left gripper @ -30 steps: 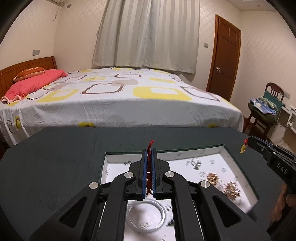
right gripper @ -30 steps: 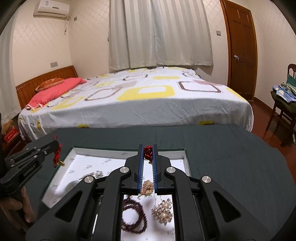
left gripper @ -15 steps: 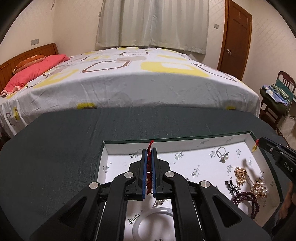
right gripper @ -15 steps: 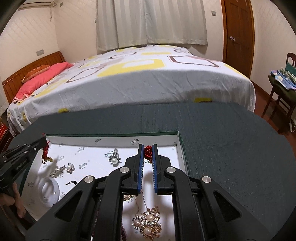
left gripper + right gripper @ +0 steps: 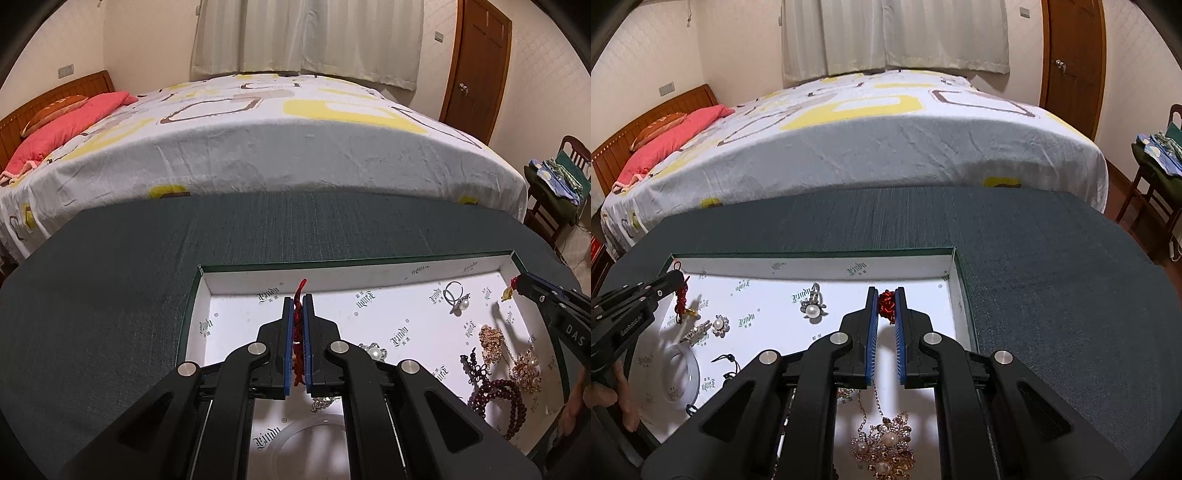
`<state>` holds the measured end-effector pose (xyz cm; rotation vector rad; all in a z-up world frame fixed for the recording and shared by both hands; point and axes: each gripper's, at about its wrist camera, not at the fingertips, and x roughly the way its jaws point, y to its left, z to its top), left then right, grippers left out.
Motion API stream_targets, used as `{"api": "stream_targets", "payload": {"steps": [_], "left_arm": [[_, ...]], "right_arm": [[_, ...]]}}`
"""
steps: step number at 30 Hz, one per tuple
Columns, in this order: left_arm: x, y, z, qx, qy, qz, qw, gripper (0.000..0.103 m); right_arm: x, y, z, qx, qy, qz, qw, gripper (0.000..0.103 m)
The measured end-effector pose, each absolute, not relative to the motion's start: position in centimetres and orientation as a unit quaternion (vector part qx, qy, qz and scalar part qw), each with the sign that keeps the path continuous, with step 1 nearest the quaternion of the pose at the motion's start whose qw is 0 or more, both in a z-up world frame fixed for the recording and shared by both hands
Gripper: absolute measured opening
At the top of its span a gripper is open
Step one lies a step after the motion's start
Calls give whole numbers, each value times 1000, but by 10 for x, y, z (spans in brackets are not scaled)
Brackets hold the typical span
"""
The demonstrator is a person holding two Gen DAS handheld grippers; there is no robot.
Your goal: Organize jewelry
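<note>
Meanwhile, the left hand-held gripper (image 5: 298,306) is clamping a red cord (image 5: 297,325) over the tray (image 5: 236,275); the right hand-held gripper (image 5: 886,306) is pinching its red knot (image 5: 886,302).

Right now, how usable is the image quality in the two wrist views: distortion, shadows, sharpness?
Left wrist view: strong fisheye bends the tray rim and bed; dark vignette in the corners; jewelry reasonably sharp. Right wrist view: same barrel distortion; soft shadows on the white liner beside the clear bangle; even indoor light, no blown-out glare.
</note>
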<state>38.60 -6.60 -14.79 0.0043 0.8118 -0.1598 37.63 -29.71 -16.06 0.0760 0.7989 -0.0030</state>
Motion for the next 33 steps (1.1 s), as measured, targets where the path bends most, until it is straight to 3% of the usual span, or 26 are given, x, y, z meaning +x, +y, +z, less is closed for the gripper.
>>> {"api": "stream_targets", "payload": {"steps": [13,15,17,19,21,24,27,30,33], "left_arm": [[385,-66,-150,-1,402,-74,912,7],[385,-66,-151,-2,405,-75,911,7],[387,-65,-152,-2,408,-74,910,9],[386,-65,-151,-2,407,-72,911,41],[383,-63,-147,-6,395,-69,916,55],[380,-64,-145,0,387,-68,920,59],[378,-65,-143,6,382,-67,922,61],[375,-65,-140,8,370,-62,927,72],[365,-66,-133,15,354,-55,934,75]], "right_arm": [[381,-298,-164,37,401,3,915,11],[380,-298,-163,39,400,2,916,14],[380,-298,-163,39,400,0,916,24],[379,-298,-162,39,397,-1,917,29],[378,-297,-162,36,396,-2,918,30],[376,-297,-161,37,393,-4,919,33],[373,-298,-159,39,386,-7,922,44],[371,-297,-156,39,380,-6,924,53],[361,-296,-150,43,361,-5,932,61]]}}
